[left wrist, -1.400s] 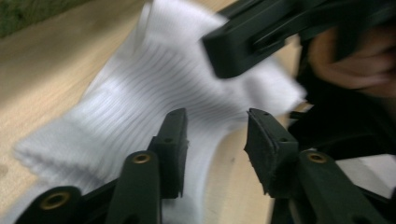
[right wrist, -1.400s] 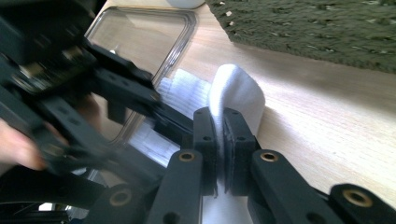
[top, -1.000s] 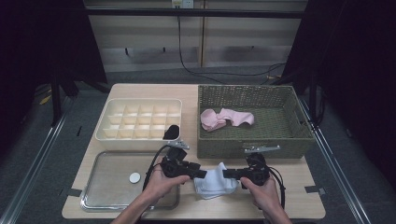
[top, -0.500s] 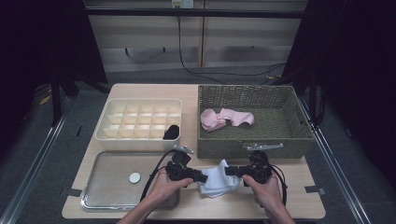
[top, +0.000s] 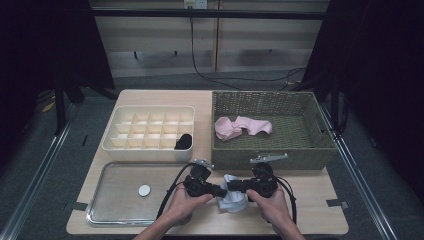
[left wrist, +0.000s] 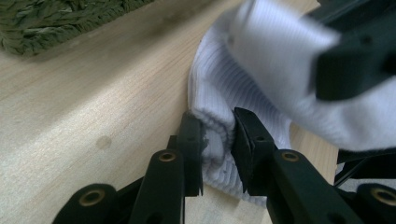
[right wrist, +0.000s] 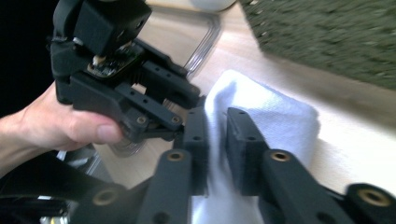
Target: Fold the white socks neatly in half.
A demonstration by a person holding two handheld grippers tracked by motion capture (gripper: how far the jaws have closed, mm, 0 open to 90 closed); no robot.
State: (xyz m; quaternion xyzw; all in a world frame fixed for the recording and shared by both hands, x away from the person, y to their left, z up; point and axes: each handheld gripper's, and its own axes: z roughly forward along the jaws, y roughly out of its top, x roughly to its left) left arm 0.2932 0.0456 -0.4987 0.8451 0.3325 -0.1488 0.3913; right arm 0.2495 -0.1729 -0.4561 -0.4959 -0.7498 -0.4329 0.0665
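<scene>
— Wooden table [top: 310, 200], near edge: what do the grippers hold?
— Both grip the white sock [top: 233, 197], which lies on the table between them. The left gripper [left wrist: 218, 140] has just been closing, and its jaws pinch the ribbed cuff.
— And the right gripper [right wrist: 215, 140]?
— Its jaws have just eased apart a little, yet cloth sits pressed between the pads.
— Farther off?
— Tray [top: 107, 210], divided box [top: 150, 112], basket [top: 305, 130] with a pink sock [top: 242, 127].
</scene>
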